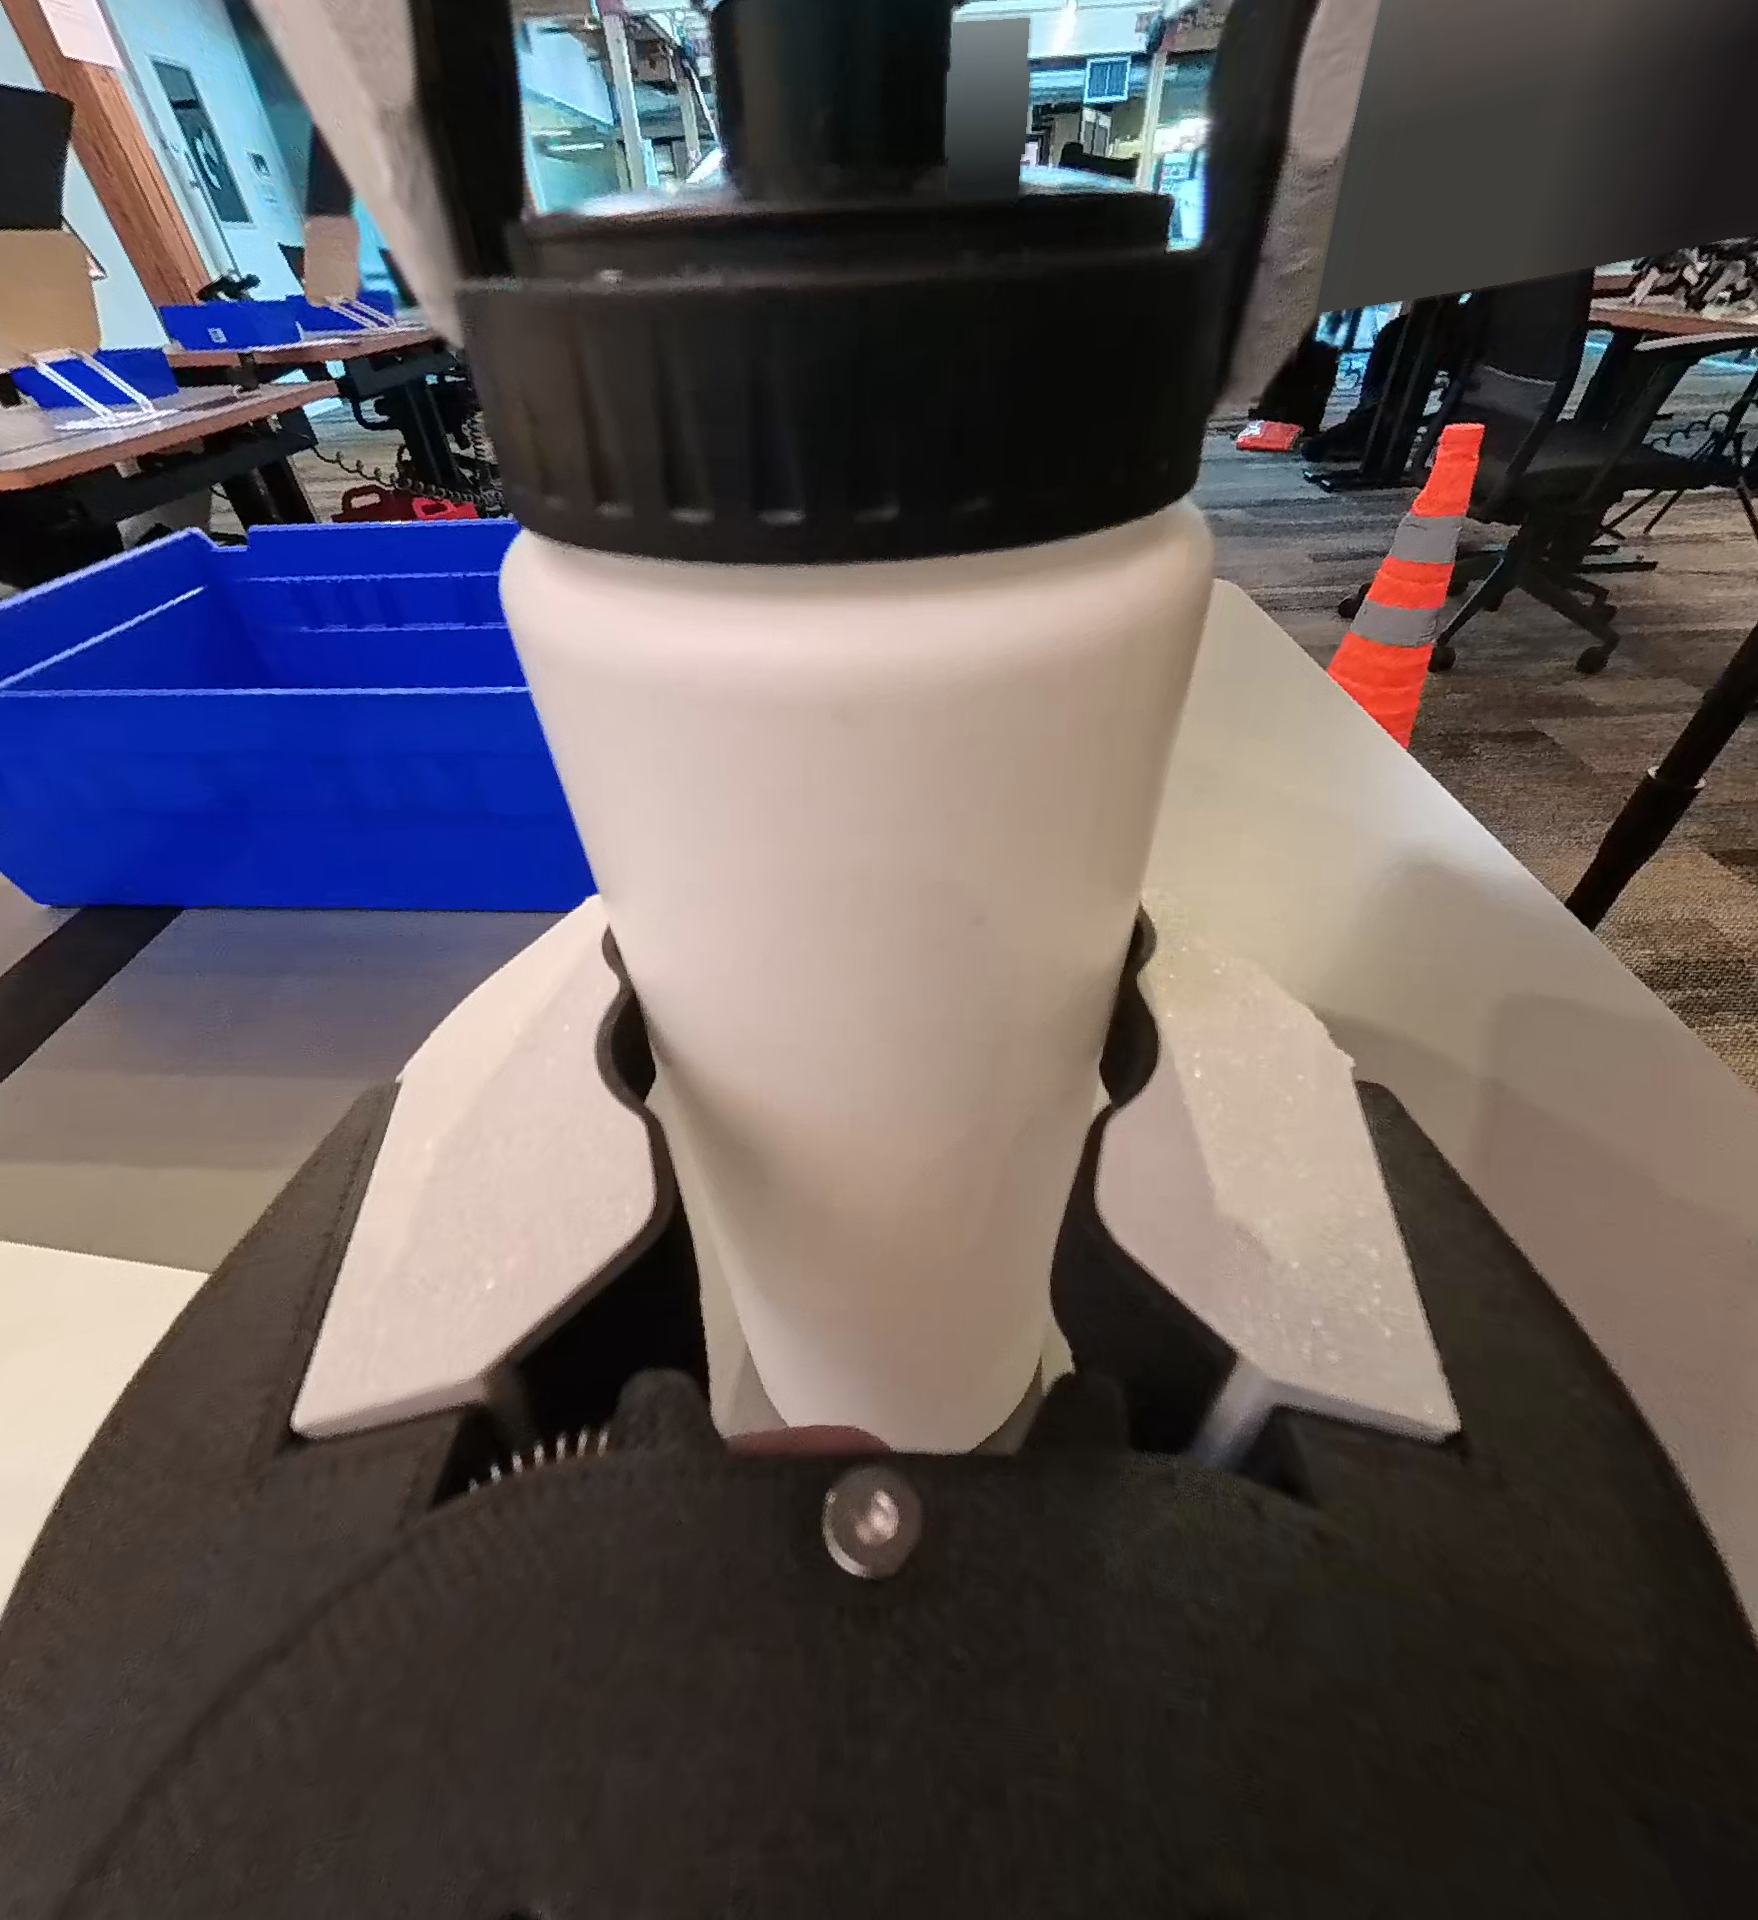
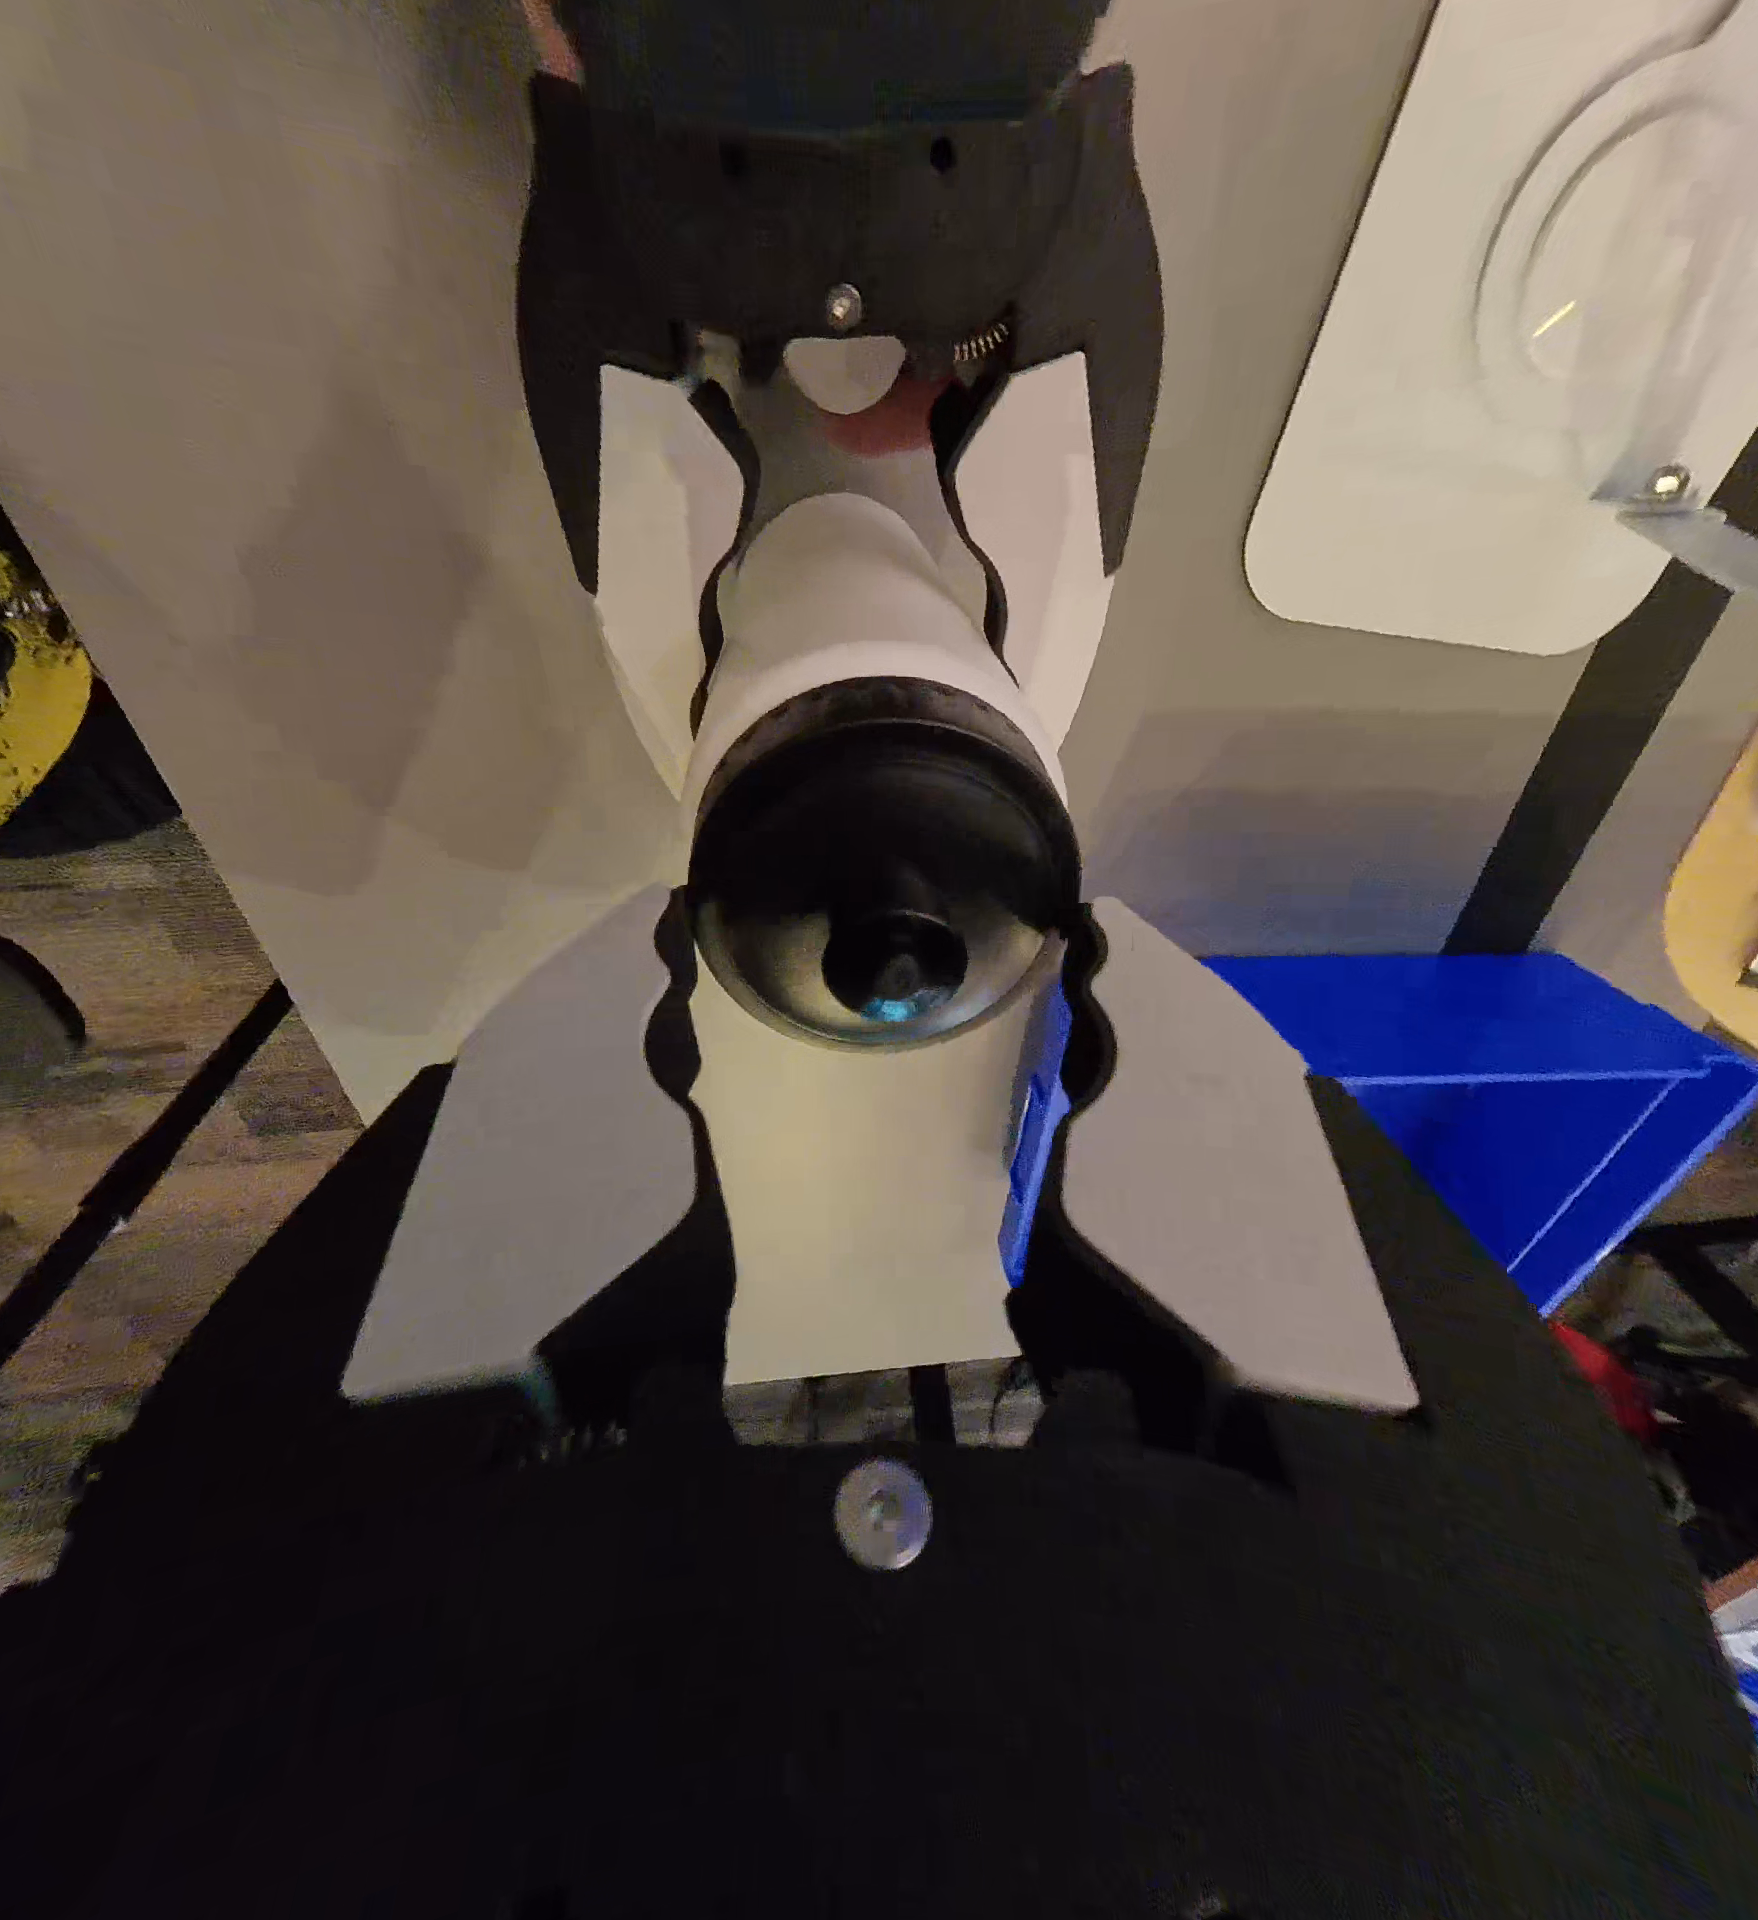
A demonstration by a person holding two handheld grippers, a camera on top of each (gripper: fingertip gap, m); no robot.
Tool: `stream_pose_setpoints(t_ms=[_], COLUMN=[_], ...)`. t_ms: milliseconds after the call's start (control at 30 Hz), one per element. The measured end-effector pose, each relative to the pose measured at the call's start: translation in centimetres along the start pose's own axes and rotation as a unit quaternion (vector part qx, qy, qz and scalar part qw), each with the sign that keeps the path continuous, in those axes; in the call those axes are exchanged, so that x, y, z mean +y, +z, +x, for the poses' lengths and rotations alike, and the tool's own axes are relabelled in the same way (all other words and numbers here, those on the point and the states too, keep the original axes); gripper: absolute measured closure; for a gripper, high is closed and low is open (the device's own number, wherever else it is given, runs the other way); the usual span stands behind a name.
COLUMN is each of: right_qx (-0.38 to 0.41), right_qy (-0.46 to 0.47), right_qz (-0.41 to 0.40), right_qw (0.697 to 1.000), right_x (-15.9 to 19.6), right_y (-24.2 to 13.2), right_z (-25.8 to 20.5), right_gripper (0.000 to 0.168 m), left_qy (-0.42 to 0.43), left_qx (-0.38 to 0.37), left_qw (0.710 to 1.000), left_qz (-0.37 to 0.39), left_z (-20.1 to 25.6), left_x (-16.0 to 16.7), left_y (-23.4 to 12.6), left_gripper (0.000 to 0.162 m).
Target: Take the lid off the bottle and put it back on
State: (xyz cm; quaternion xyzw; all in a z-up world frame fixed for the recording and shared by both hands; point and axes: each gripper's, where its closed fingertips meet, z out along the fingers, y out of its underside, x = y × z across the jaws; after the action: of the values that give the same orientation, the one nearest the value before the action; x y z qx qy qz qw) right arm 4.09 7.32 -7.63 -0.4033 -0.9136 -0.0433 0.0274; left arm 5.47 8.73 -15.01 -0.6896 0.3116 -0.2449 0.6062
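A white bottle [image 1: 854,831] stands upright with its black ribbed lid [image 1: 833,416] sitting on its neck. My left gripper [image 1: 880,945] is shut on the lower body of the bottle and holds it from the side. My right gripper [image 2: 880,925] comes down from above, and its fingertips [image 2: 675,935] press on both sides of the lid [image 2: 880,862]. In the left wrist view the right gripper's fingers [image 1: 459,156] flank the lid's top. In the right wrist view the left gripper [image 2: 854,592] shows farther down around the bottle [image 2: 844,613].
A blue bin [image 1: 231,727] stands on the white table [image 1: 1374,883] just left of the bottle; it also shows in the right wrist view [image 2: 1477,1091]. An orange cone [image 1: 1415,582] and a black pole [image 1: 1706,707] stand on the floor to the right. Desks and chairs are behind.
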Motion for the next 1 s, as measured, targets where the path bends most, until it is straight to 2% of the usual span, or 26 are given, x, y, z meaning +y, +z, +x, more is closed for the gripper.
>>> stream_pose_setpoints(t_ms=[100, 200, 267, 333, 367, 400, 433, 533, 567, 600, 800, 933, 1000], right_qx=[-0.005, -0.023, -0.022, -0.027, -0.030, -0.019, -0.005, -0.008, -0.021, -0.017, -0.031, -0.009, -0.016], right_qy=[0.016, 0.145, 0.178, 0.166, 0.139, 0.117, 0.104, 0.050, 0.034, 0.027, 0.183, 0.151, 0.114], right_qz=[0.001, 0.009, 0.011, -0.004, -0.010, -0.010, -0.012, -0.012, -0.009, -0.009, -0.003, -0.031, -0.028], right_qw=[1.000, 0.989, 0.984, 0.986, 0.990, 0.993, 0.994, 0.999, 0.999, 0.999, 0.983, 0.988, 0.993], right_x=[-0.18, -0.49, -0.56, -0.39, -0.32, -0.25, -0.04, 0.16, 0.05, 0.05, -0.29, 0.15, 0.15], right_y=[-0.05, 0.07, 0.21, 0.29, 0.36, 0.41, 0.36, 0.46, 0.53, 0.59, 0.59, 0.75, 0.83], right_z=[0.03, 0.18, 0.12, -0.33, -0.50, -0.19, 0.25, 0.14, -0.27, -0.11, -0.06, -0.35, -0.54], right_gripper=[0.099, 0.099, 0.099, 0.099, 0.093, 0.078, 0.075, 0.089, 0.098, 0.098, 0.097, 0.096, 0.081], left_qy=[-0.001, -0.009, -0.009, 0.001, 0.002, 0.002, 0.001, 0.001, 0.001, 0.000, -0.004, 0.002, 0.002], left_qx=[0.000, -0.001, 0.001, 0.001, 0.001, 0.000, 0.000, 0.000, 0.000, 0.000, 0.001, 0.000, 0.000], left_qw=[1.000, 1.000, 1.000, 1.000, 1.000, 1.000, 1.000, 1.000, 1.000, 1.000, 1.000, 1.000, 1.000], left_qz=[0.000, 0.002, 0.002, 0.000, -0.001, -0.002, -0.002, -0.002, -0.001, -0.001, -0.007, -0.009, -0.011], left_z=[-0.05, -0.26, -0.25, 0.02, 0.10, 0.09, 0.05, 0.04, 0.04, 0.00, -0.17, 0.01, -0.01], left_x=[0.01, 0.02, 0.03, 0.02, -0.01, 0.00, 0.02, 0.02, 0.02, 0.03, 0.39, 0.35, 0.36], left_y=[-0.03, -0.13, -0.17, 0.00, 0.06, 0.07, 0.03, 0.02, 0.02, 0.00, -0.16, 0.02, 0.01], left_gripper=[0.076, 0.076, 0.076, 0.076, 0.076, 0.076, 0.076, 0.076, 0.076, 0.076, 0.076, 0.076, 0.076])
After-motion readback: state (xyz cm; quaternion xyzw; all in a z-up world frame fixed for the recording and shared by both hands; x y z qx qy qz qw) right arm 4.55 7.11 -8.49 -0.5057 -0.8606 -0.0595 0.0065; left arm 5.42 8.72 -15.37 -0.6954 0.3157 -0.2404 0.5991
